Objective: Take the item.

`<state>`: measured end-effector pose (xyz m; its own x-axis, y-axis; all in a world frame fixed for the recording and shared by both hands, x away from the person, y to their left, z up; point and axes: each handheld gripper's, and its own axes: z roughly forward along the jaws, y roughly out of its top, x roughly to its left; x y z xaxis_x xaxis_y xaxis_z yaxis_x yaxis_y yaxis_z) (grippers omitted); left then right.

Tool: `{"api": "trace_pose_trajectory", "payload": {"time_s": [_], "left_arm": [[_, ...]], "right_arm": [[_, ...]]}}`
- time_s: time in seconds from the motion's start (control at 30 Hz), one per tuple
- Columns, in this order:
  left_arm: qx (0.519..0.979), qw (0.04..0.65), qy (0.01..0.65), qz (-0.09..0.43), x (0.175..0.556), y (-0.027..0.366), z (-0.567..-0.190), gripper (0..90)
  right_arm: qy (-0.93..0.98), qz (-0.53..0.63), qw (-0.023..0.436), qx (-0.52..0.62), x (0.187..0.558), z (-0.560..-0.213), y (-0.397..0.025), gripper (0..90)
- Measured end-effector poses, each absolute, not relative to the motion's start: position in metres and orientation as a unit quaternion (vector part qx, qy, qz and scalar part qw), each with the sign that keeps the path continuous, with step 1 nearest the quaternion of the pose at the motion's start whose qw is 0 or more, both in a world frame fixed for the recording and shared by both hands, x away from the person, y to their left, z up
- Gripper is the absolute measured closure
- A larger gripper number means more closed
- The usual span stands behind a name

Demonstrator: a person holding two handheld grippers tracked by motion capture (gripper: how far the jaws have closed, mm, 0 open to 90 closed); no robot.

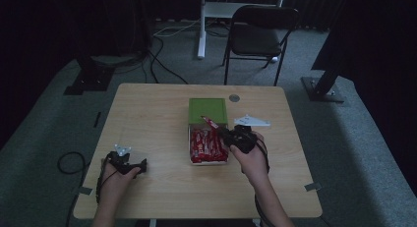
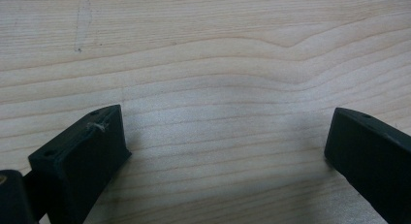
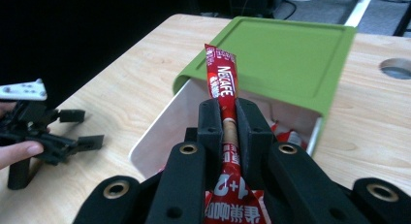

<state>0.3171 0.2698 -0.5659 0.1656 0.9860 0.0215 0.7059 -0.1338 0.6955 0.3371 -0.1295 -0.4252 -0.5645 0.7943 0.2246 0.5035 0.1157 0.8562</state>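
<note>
A dim lab: floor cables (image 1: 162, 65), stand bases (image 1: 322, 92), folding chair (image 1: 260, 33).

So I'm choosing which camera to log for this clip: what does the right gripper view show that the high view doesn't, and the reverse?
Right gripper view alone: the NESCAFE lettering on the red coffee sachet, clamped between the right gripper and its black jaws.

High view alone: the black folding chair, the grey carpet and the red sachets packed in the white box.

Both: the green box lid, the light wooden table and the left gripper.
</note>
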Motion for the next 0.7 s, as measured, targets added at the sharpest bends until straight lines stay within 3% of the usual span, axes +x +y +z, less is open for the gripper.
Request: {"api": "trace_pose_trajectory", "payload": {"time_s": [0.7], "left_arm": [[0.710,0.280,0.595,0.251,0.317,0.270,-0.566,1.9]], "right_arm": [[0.698,0.488,0.201,0.484,0.347,-0.431,-0.183,81.8]]}}
